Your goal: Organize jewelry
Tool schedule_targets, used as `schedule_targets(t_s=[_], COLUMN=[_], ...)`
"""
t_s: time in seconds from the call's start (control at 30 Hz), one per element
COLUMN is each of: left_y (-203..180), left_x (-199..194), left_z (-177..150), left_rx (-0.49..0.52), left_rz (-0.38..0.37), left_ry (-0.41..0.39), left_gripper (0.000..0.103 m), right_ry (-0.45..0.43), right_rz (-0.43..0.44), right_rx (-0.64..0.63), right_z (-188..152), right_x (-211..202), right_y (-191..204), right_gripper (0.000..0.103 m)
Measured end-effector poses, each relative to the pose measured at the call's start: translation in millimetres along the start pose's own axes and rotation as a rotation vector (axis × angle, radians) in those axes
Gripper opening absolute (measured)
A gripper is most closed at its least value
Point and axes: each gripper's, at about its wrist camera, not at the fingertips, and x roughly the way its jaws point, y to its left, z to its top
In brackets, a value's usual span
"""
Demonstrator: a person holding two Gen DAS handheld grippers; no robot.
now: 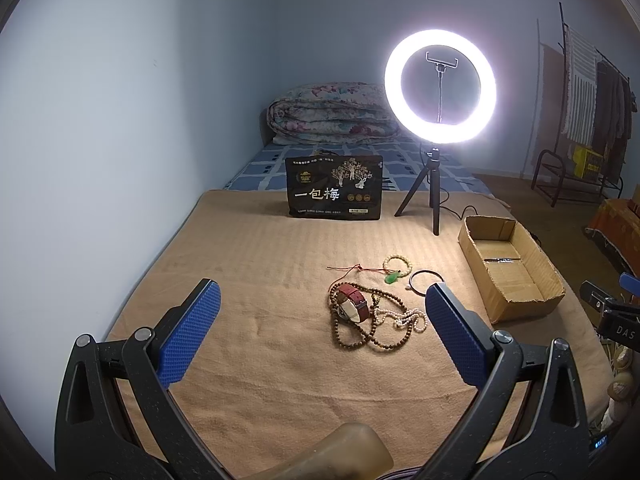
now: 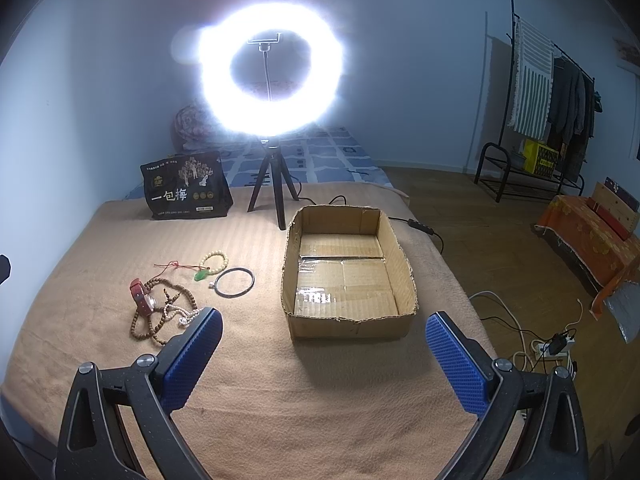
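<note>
A pile of jewelry lies on the tan blanket: a red-strapped watch on a long brown bead necklace, a white pearl strand, a cream bead bracelet, a green pendant on a red cord and a black bangle. My left gripper is open and empty, above the blanket just short of the pile. My right gripper is open and empty, in front of an empty cardboard box. The pile shows left of it, with the watch and bangle.
A lit ring light on a tripod and a black printed bag stand at the blanket's far edge. A folded quilt lies behind. A clothes rack, cables and a power strip are on the floor to the right.
</note>
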Motion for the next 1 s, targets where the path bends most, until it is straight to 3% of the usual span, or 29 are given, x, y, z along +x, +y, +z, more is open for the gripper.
schedule_targets(t_s=[0.63,1.0], left_y=[-1.3,11.6], left_x=[0.7,26.0], left_z=[-1.3,-1.1], left_rx=[-0.002,-0.029], left_rz=[0.0,-0.012], left_ry=[0.004,0.037], left_gripper=[0.103,0.103], right_ry=[0.015,0.056], right_rz=[0.002,0.02], right_rx=[-0.009,-0.016], right_z=[-0.8,0.6], right_x=[5.7,21.7], right_y=[3.9,12.7], right_gripper=[0.103,0.103])
